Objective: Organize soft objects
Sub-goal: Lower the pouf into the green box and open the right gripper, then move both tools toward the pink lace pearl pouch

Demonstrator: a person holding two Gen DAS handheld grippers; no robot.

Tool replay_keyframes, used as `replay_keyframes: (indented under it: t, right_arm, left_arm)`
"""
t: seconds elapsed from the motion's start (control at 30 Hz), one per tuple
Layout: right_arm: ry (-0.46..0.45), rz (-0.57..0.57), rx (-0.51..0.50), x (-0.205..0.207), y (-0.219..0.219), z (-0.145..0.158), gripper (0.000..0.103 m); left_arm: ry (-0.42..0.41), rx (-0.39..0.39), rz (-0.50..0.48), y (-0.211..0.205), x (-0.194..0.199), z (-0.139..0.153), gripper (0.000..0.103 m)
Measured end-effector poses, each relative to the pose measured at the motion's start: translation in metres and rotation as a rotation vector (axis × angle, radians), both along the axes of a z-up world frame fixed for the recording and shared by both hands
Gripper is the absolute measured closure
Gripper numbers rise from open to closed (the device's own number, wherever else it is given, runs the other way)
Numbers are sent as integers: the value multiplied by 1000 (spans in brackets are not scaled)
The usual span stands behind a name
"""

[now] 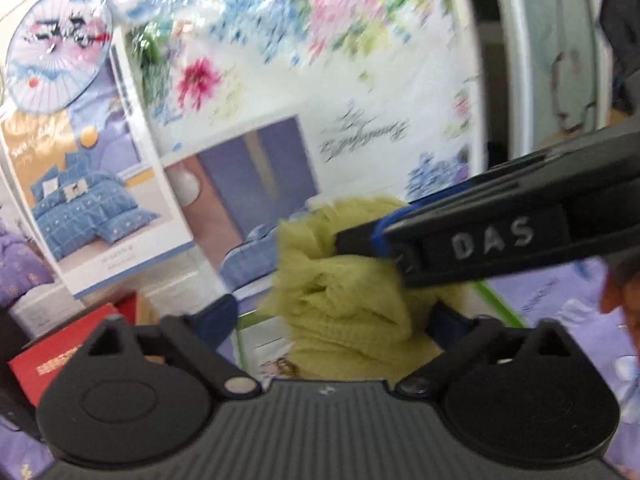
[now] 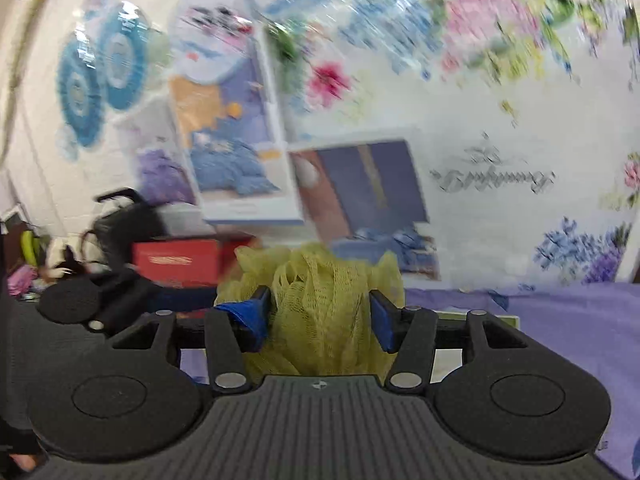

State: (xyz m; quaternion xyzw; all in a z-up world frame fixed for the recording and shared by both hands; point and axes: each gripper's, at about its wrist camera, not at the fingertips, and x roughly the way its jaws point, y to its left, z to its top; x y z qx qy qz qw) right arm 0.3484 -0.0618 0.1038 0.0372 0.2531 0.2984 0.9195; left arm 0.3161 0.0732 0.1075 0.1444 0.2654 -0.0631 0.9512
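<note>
Nearest my right camera, the right gripper clamps the yellow-green mesh bath pouf, both blue pads pressed into the netting. My left view shows that pouf hanging between the two tools, lifted clear of the purple bedspread. My left gripper stands wide, its fingers spread either side of the mesh without pinching it. I judge this the carrying step: the soft item is picked up and not yet placed. Next I need a spot for it among the floral bedding packages; both views are smeared, so I cannot pick one.
</note>
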Motion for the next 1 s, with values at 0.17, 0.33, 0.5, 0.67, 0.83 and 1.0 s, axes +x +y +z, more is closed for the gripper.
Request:
replay_keyframes:
  t: [0.17, 0.33, 0.5, 0.67, 0.83, 1.0]
  right_arm:
    - [-33, -39, 47, 5, -17, -1, 65]
    - [-77, -27, -19, -16, -19, 3, 64]
    - [-95, -39, -72, -50, -25, 5, 64]
    - [-105, -49, -100, -92, -34, 9, 63]
    - [-138, -60, -86, -139, -49, 14, 62]
    - [-178, -76, -76, -198, -64, -8, 61]
  left_arm:
    - [-14, -6, 50, 12, -4, -4, 1]
    - [-66, -23, 43, 11, -27, 8, 1]
    - [-125, -59, 25, 9, -74, 24, 1]
    - [-183, -59, 9, 6, -122, 35, 1]
    - [-221, -69, 5, 10, -169, 37, 1]
    - [-203, -72, 34, 18, -215, 14, 1]
